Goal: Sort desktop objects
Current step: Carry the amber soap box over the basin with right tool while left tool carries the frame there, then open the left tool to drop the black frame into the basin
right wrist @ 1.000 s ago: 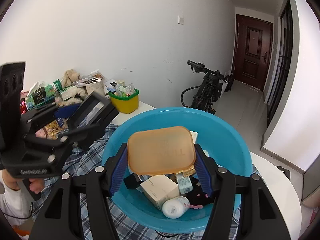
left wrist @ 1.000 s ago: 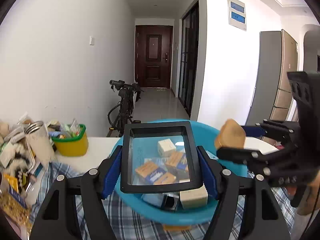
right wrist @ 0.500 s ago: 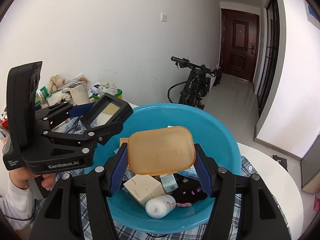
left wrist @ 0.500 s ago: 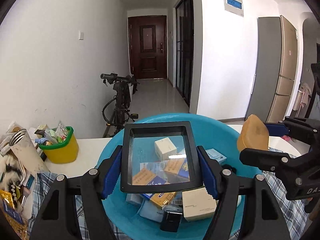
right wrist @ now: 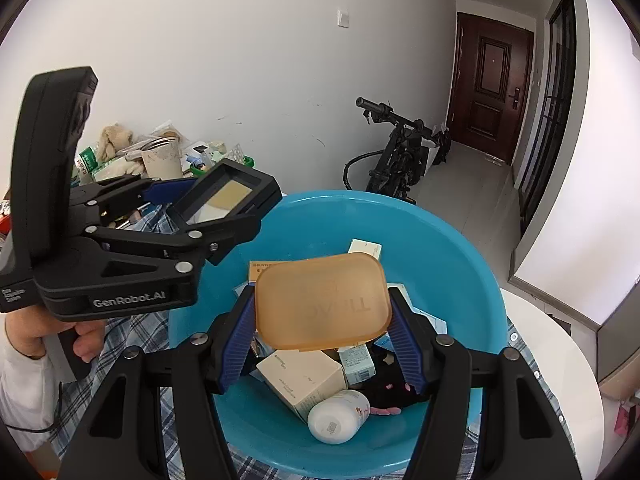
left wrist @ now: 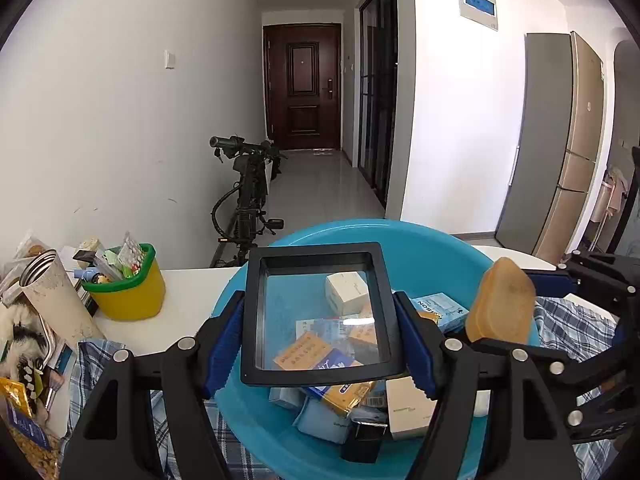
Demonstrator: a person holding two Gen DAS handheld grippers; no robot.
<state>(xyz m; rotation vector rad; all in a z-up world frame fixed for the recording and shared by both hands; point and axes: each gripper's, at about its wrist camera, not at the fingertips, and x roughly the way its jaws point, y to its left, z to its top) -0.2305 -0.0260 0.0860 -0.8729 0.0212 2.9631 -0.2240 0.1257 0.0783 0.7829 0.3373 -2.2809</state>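
Left view: my left gripper (left wrist: 320, 336) is clamping a black-framed magnifier (left wrist: 318, 314) above the blue basin (left wrist: 420, 240).

Right view: my right gripper (right wrist: 322, 322) is gripping an orange lid (right wrist: 322, 300) over that basin (right wrist: 452, 248), right of the magnifier (right wrist: 224, 196).

right hand-held gripper (right wrist: 322, 340) grips orange lid (right wrist: 322, 302) above blue basin (right wrist: 452, 256).

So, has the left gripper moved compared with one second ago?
Yes. In the right wrist view the left gripper and its black-framed lens now overlap the blue basin rim; before, they sat left of it.
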